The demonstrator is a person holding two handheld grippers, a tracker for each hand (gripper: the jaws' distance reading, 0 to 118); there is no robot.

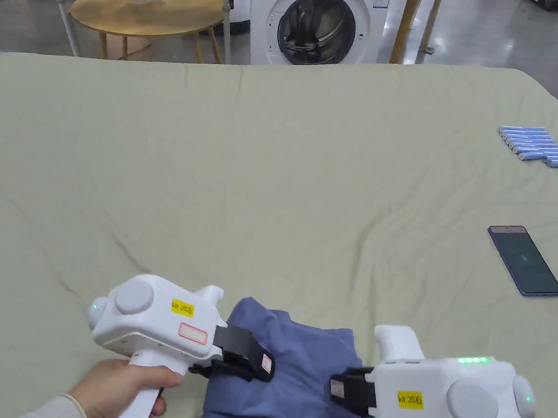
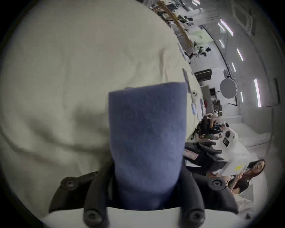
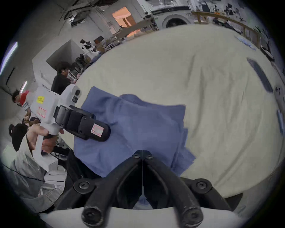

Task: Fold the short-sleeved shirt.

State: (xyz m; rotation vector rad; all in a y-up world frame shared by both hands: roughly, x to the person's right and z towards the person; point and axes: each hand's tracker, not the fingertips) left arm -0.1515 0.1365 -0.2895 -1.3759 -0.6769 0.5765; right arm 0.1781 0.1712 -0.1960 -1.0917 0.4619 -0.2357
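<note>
Phone [image 1: 525,260] and blue tubes [image 1: 537,145] lie well right of the shirt [image 1: 299,375]

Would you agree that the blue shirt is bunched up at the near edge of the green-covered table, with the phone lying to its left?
Not quite: the phone lies to the right of the shirt, not the left, as the head view shows. The rest holds: the shirt is bunched at the near edge of the green-covered table.

Blue short-sleeved shirt [image 1: 305,375] lay bunched in loose, uneven folds at the near edge of the pale green bench [image 1: 275,175]. Cloth creased, layers overlapping, one corner sticking out at the right.
</note>
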